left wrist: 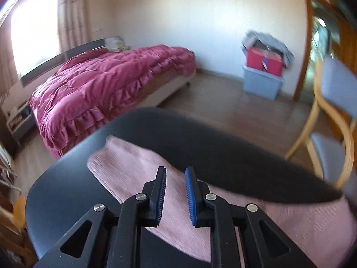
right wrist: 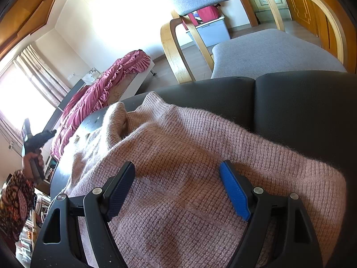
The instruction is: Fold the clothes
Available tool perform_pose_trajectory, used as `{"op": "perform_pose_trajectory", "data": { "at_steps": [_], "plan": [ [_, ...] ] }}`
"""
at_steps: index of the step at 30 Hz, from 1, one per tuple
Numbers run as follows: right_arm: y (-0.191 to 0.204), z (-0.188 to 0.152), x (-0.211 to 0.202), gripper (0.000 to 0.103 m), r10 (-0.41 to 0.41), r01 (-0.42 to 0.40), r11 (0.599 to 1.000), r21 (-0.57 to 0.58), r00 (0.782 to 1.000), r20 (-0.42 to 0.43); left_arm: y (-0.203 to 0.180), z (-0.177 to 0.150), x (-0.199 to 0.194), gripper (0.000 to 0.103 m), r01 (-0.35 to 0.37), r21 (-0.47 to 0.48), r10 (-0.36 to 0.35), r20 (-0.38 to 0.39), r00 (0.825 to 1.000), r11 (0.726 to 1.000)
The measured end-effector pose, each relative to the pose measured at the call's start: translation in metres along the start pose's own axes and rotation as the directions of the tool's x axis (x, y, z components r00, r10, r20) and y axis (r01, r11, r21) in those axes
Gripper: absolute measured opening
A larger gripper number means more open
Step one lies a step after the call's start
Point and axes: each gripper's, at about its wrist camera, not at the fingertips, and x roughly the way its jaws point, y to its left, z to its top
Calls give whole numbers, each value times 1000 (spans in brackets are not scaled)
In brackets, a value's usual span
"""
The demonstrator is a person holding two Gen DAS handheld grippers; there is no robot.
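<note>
A pink knit sweater [right wrist: 185,147] lies spread on a black table [right wrist: 296,105], its sleeve or neck end bunched toward the far left. My right gripper [right wrist: 178,167] is open just above the sweater's body, holding nothing. In the left wrist view a sleeve of the sweater [left wrist: 131,167] lies on the black table [left wrist: 67,183]. My left gripper [left wrist: 175,171] hovers over it with a narrow gap between the pads and nothing held. The left gripper also shows in the right wrist view [right wrist: 48,134], held in the person's hand off the table's left edge.
A grey chair with a wooden frame [right wrist: 274,51] stands just beyond the table. A bed with a magenta quilt [left wrist: 104,82] is across the room. A grey bin with a red box on it [left wrist: 263,76] stands by the wall, near a wooden door [left wrist: 312,44].
</note>
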Motion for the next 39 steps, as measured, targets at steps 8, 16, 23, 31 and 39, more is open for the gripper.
{"op": "perform_pose_trajectory", "data": {
  "at_steps": [8, 16, 23, 31, 39],
  "plan": [
    [-1, -1, 0, 81, 2, -2, 1000, 2, 1000, 2, -58, -54, 53, 23, -113, 157, 136, -149, 979, 981],
    [3, -1, 3, 83, -17, 16, 1000, -10, 1000, -3, -82, -47, 59, 21, -288, 260, 317, -75, 945, 922],
    [2, -1, 3, 83, -12, 12, 1000, -7, 1000, -1, -175, -49, -28, 20, -92, 312, 74, 69, 995, 946],
    [-1, 0, -9, 82, -8, 7, 1000, 6, 999, 49, -264, -98, -41, 23, -62, 560, -9, 123, 992, 826],
    [13, 18, 1, 69, -50, 54, 997, -56, 997, 56, -278, -117, -22, 24, -165, 598, 77, 170, 982, 784]
  ]
}}
